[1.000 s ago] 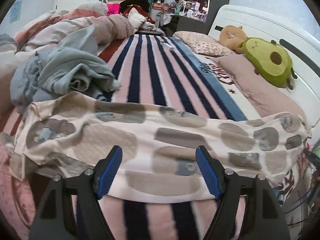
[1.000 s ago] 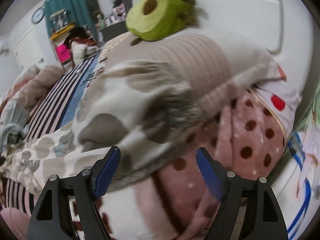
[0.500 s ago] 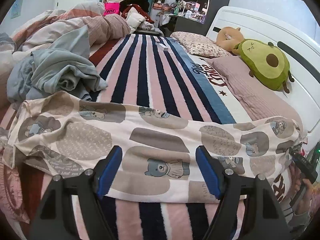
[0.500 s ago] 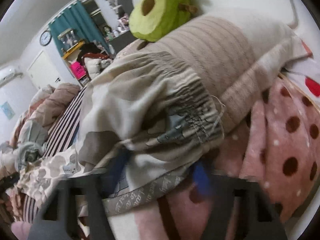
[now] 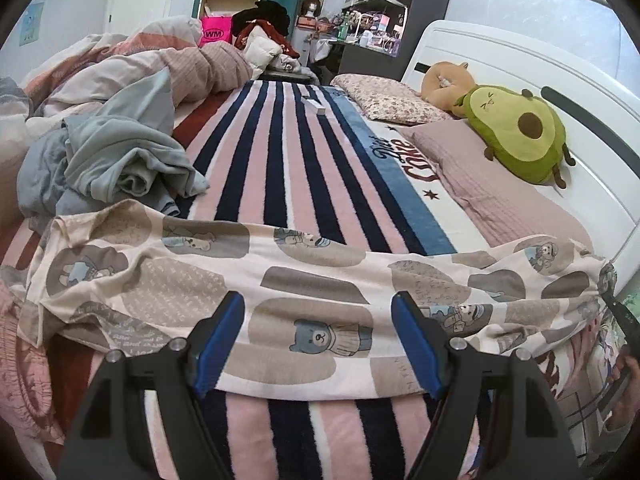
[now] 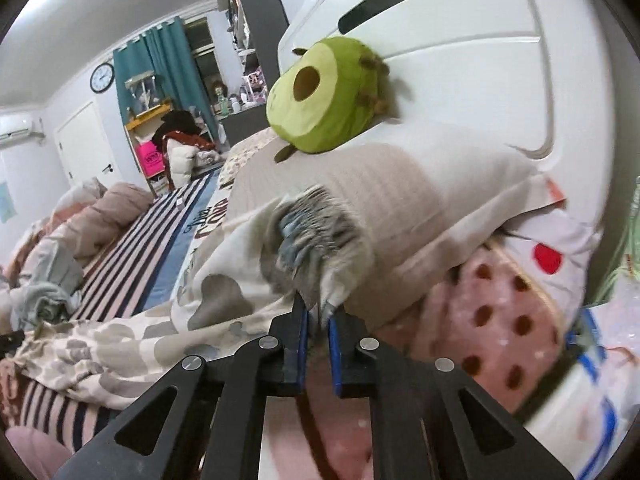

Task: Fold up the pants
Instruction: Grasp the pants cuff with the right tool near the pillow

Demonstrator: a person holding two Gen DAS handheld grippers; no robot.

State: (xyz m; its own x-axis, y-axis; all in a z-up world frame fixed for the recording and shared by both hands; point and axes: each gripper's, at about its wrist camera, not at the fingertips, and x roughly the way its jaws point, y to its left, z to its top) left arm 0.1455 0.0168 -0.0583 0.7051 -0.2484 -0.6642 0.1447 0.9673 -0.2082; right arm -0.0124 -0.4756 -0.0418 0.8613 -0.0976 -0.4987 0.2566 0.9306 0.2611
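Observation:
Cream pants [image 5: 312,292] printed with grey-brown patches and little bears lie stretched across the striped bed, legs at the left, waistband at the right. My left gripper [image 5: 318,332] is open and empty, hovering over the pants' near edge. My right gripper [image 6: 318,316] is shut on the gathered elastic waistband [image 6: 316,240] of the pants [image 6: 120,344], lifting it beside the beige pillow [image 6: 400,208]. The right gripper also shows at the far right of the left wrist view [image 5: 620,320].
A crumpled grey-blue garment [image 5: 116,160] and a bunched duvet [image 5: 140,68] lie at the left. An avocado plush [image 5: 516,132] sits on pillows against the white headboard [image 5: 520,56]. A pink dotted blanket [image 6: 500,312] lies at the right bed edge.
My right gripper has closed on the pants' waistband and raised it. My left gripper has risen and drawn back a little, staying open over the pants.

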